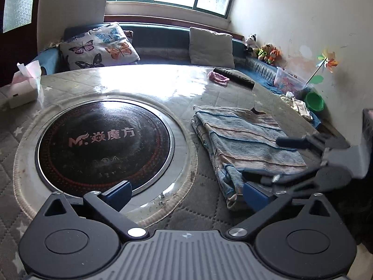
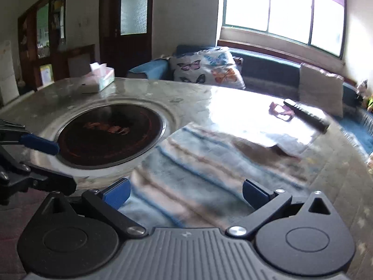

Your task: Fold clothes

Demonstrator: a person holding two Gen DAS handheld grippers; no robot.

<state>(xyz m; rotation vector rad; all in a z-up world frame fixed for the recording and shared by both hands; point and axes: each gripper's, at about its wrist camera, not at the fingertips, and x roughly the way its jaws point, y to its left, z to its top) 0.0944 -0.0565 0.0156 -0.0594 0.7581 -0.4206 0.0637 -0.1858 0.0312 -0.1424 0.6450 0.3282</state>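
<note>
A folded striped garment [image 1: 247, 140] in blue, pink and brown lies flat on the quilted table cover [image 1: 205, 212], right of the round hob. My left gripper [image 1: 186, 194] is open above the cover between hob and garment; its right fingertip is near the garment's front corner and nothing is held. In the left wrist view my right gripper [image 1: 272, 159] hovers open over the garment's right side. The right wrist view is blurred: the right gripper [image 2: 186, 193] is spread wide above the garment [image 2: 198, 163], and the left gripper [image 2: 49, 163] shows at the far left.
A black round hob [image 1: 105, 144] is set into the table. A tissue box [image 1: 23, 86] stands at the back left; a remote [image 1: 233, 77] and a pink item [image 1: 219, 78] lie at the back. A sofa with cushions [image 1: 100, 46], toys and a green bowl [image 1: 314, 101] line the far side.
</note>
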